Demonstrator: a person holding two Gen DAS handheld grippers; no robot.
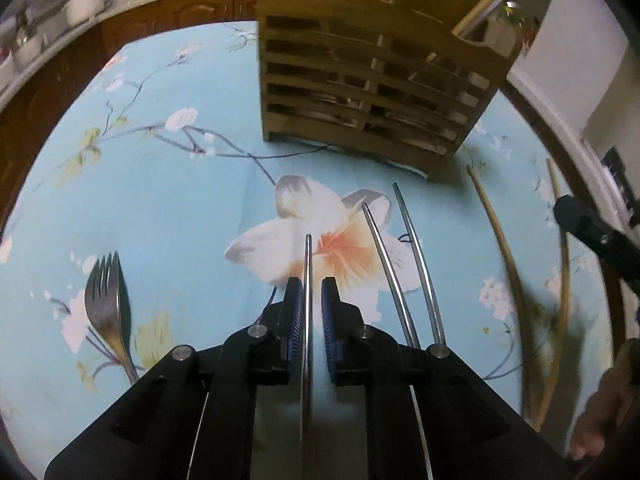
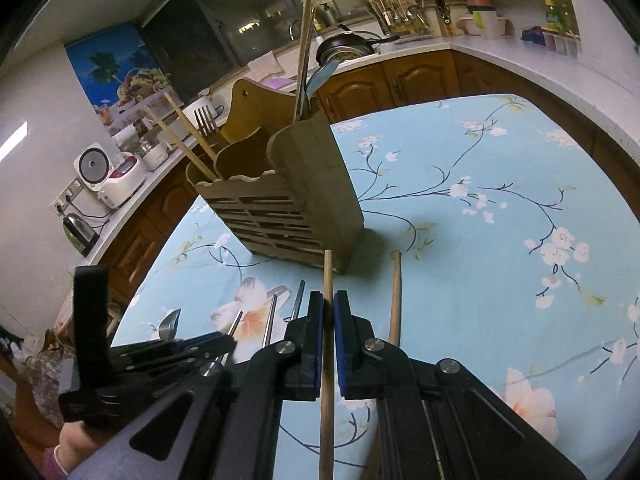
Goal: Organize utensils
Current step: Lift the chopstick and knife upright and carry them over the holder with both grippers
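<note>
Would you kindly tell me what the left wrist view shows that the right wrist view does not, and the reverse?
Only the left wrist view: the whole fork lying on the tablecloth, and the left gripper around a metal chopstick.

Only the right wrist view: the right gripper around a wooden chopstick, a fork in the holder, and the rice cooker.

Both: the wooden utensil holder, two more metal chopsticks, and a wooden chopstick on the cloth.

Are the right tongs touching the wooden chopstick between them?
Touching. In the right wrist view the right tongs are closed on the wooden chopstick, both blue pads pressed against its sides with no gap.
</note>
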